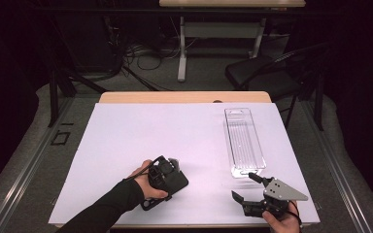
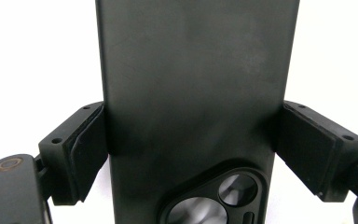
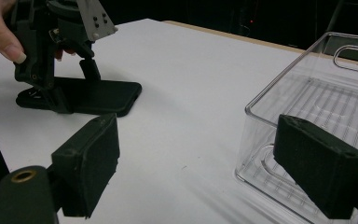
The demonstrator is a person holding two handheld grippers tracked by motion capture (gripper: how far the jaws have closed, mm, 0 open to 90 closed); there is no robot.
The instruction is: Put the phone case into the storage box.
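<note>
A black phone case [image 1: 175, 184] lies flat on the white table top near the front left, camera cutout toward the person. My left gripper [image 1: 167, 175] points down over it, held by a hand in a black sleeve. In the left gripper view both pads [image 2: 91, 154] press against the long sides of the phone case [image 2: 191, 93]. My right gripper [image 1: 243, 186] is at the front right, open with nothing between its pads. It sits just short of the near end of a clear plastic tray [image 1: 245, 141]. The right gripper view shows the tray [image 3: 284, 72], the case [image 3: 107, 98] and the left gripper [image 3: 74, 88].
A white sheet [image 1: 150, 131] covers most of the wooden table. The clear tray holds nothing. Beyond the table's far edge stand a dark chair [image 1: 267, 73] and the legs of another table [image 1: 182, 48], with cables on the floor.
</note>
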